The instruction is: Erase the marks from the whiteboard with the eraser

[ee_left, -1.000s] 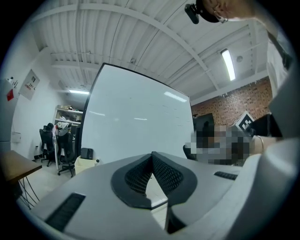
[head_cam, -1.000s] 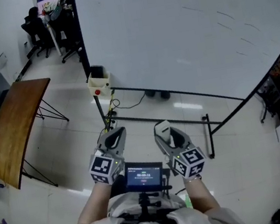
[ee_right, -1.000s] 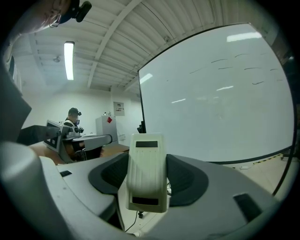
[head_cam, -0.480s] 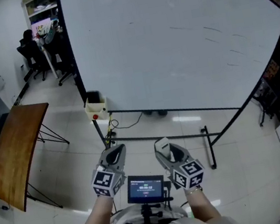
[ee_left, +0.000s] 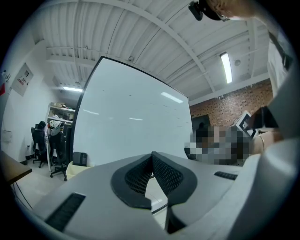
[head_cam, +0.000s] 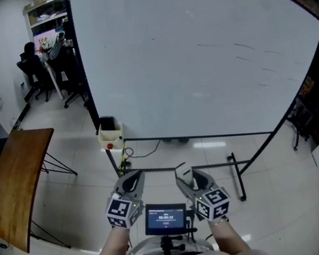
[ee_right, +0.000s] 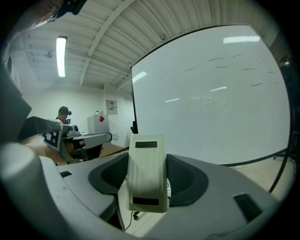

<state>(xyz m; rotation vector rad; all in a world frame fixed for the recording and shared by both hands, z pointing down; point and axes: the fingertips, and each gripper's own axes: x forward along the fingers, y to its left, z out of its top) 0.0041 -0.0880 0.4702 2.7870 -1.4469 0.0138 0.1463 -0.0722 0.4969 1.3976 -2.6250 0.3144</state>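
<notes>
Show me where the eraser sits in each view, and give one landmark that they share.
Head view: the eraser is low centre, its pale end poking out of the right gripper.
Left gripper view: not in it.
Right gripper view: bottom centre, clamped upright between the jaws.
Shared landmark: the whiteboard, large behind the grippers in all three views.

Bright, even light falls from the ceiling tubes [ee_right: 61, 56], which glint as soft streaks on the whiteboard [ee_left: 136, 122]. Both gripper views bow strongly and go black at the corners.
</notes>
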